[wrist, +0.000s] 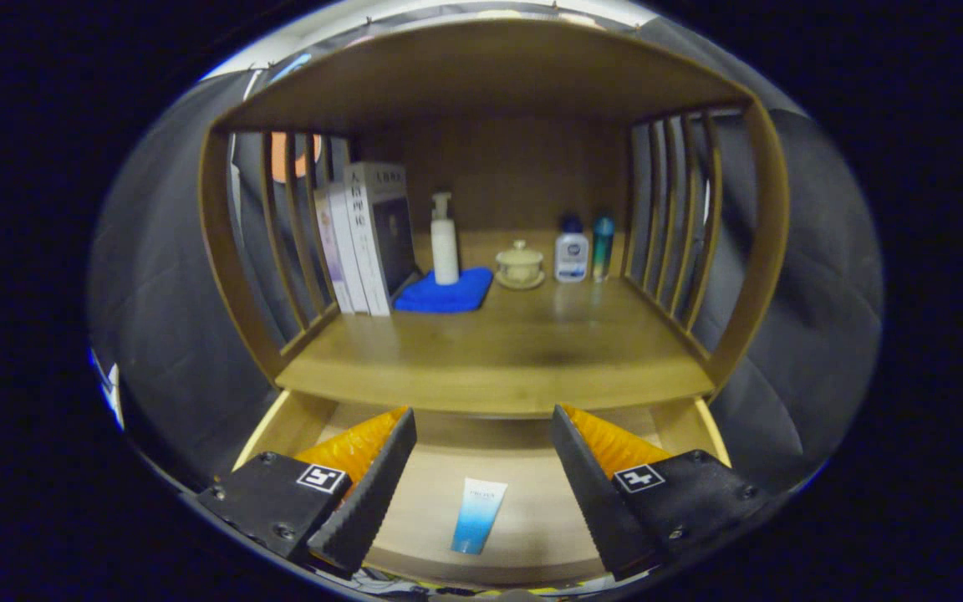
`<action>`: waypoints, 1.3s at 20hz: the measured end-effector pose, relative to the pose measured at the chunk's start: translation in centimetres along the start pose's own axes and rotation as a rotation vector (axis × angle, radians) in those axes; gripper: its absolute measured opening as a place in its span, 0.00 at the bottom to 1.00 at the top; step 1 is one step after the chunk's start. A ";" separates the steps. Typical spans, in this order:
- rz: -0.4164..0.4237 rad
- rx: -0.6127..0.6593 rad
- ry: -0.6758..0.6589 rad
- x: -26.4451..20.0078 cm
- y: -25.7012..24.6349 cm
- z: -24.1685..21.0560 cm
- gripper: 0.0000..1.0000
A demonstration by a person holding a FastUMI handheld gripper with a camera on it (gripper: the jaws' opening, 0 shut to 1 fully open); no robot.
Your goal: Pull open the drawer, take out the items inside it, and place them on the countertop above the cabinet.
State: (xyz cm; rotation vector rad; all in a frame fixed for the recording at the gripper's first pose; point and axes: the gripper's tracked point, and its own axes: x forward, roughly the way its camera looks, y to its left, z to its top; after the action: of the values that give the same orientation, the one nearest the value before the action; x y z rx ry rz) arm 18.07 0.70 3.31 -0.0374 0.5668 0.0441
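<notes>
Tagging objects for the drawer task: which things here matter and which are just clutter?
In play:
- drawer, already pulled open
- tube lying in it, between the open gripper fingers
- countertop, the drop spot

Clutter at the back of the countertop:
- books
- pump bottle on blue cloth
- lidded cup
- two small bottles

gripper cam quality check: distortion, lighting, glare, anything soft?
Gripper view: strong fisheye, the countertop front edge and the cabinet's slatted sides bow outward. Lighting is dim and warm, with a soft sheen on the countertop near the bottles. The books and far items look slightly soft. The tube in the open drawer is clear between the open gripper fingers.
</notes>
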 end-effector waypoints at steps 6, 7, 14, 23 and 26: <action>0.017 -0.035 0.282 4.1 0.8 -5.7 1.00; 0.021 -0.026 0.324 4.4 1.0 -6.5 1.00; -0.009 0.018 0.566 5.4 0.8 -12.3 0.99; -0.075 0.014 0.739 4.9 0.6 -17.5 0.95; -0.095 0.026 0.753 5.1 0.4 -17.9 0.72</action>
State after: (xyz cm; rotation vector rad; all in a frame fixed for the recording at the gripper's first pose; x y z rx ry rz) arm 12.78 0.38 -14.51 -0.0554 1.3171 -0.0749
